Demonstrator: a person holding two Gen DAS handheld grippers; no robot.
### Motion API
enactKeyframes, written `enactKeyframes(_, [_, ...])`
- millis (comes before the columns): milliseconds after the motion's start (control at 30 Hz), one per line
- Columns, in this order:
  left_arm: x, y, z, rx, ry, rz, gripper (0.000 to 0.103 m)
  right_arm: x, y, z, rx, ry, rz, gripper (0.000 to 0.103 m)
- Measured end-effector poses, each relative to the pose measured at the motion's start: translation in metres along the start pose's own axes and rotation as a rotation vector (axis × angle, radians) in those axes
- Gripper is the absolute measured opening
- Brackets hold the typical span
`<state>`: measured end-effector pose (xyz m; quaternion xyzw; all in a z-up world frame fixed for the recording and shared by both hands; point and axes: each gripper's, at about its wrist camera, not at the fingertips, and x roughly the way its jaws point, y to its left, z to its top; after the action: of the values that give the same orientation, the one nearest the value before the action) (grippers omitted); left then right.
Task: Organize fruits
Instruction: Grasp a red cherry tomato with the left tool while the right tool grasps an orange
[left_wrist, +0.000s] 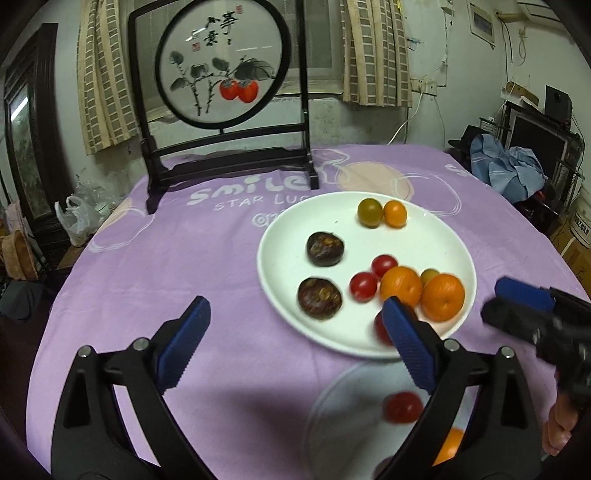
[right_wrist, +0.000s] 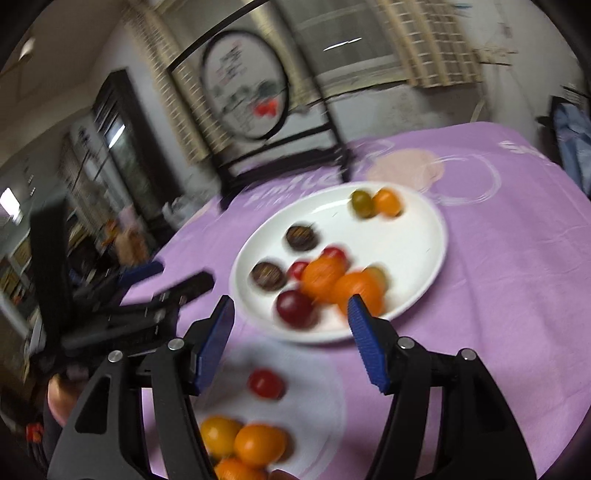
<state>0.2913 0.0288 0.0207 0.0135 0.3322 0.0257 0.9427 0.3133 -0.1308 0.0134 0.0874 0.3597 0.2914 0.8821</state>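
White plate (left_wrist: 280, 280), lilac printed tablecloth (left_wrist: 184, 266)

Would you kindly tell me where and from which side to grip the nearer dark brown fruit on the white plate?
Grip the nearer dark brown fruit across its rounded sides, coming from above. It lies flat and low on the white plate, with clear plate on its left and a red tomato apart on its right, so fingers fit either side.

The left gripper (left_wrist: 295, 314) hangs wide open, empty, above the purple printed tablecloth (left_wrist: 207, 258). Just ahead, a round white plate (left_wrist: 424, 240) holds oranges, cherry tomatoes and two dark brown fruits.
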Motion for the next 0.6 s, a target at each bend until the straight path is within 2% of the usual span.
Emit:
enactKeyframes(133, [-0.012,0.023,-0.017,-0.051,0.020,-0.004,0.099,0.004,0.019,-0.019,-0.071,0.107,0.068,0.064])
enactKeyframes(267, [-0.014,0.039,-0.029,-0.073,0.036,0.058,0.099,0.007,0.028,-0.036,-0.107,0.187,0.063,0.064])
enactKeyframes(367, [-0.014,0.049,-0.033,-0.113,0.057,0.070,0.099,0.010,0.025,-0.043,-0.099,0.230,0.063,0.064])
enactKeyframes(467, [-0.015,0.057,-0.034,-0.153,0.066,0.048,0.099,0.012,0.020,-0.048,-0.078,0.268,0.065,0.059])
enactKeyframes(600, [-0.015,0.054,-0.034,-0.140,0.066,0.065,0.099,0.013,0.018,-0.054,-0.061,0.296,0.076,0.053])
